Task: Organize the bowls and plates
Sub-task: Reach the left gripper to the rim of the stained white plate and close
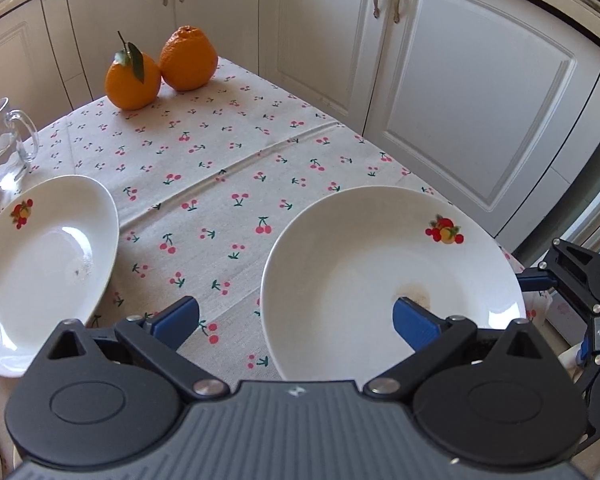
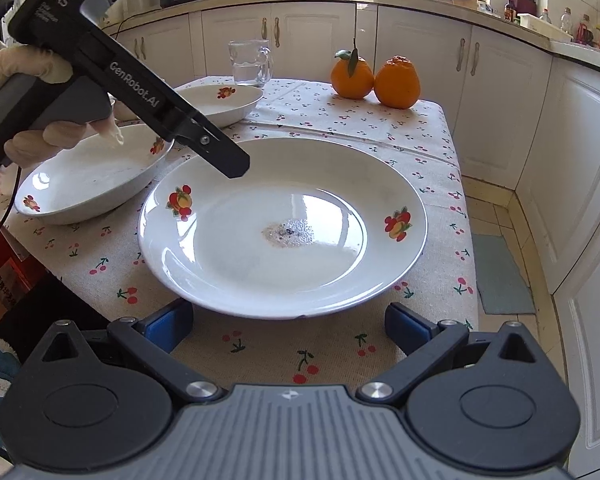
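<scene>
Right hand-held gripper [image 2: 288, 324] agape, glossy round plate [image 2: 240, 264]

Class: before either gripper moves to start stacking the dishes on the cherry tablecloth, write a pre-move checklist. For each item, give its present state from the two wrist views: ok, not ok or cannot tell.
1. Right gripper open, nothing held: ok.
2. Left gripper open, nothing held: ok.
3. Large plate flat on the tablecloth, its near rim facing the right gripper: ok.
4. Plate clean for stacking: not ok, speckled residue at its centre.
5. Two bowls apart from the plate: ok.
6. Glass mug and oranges away from the plate: ok.
</scene>
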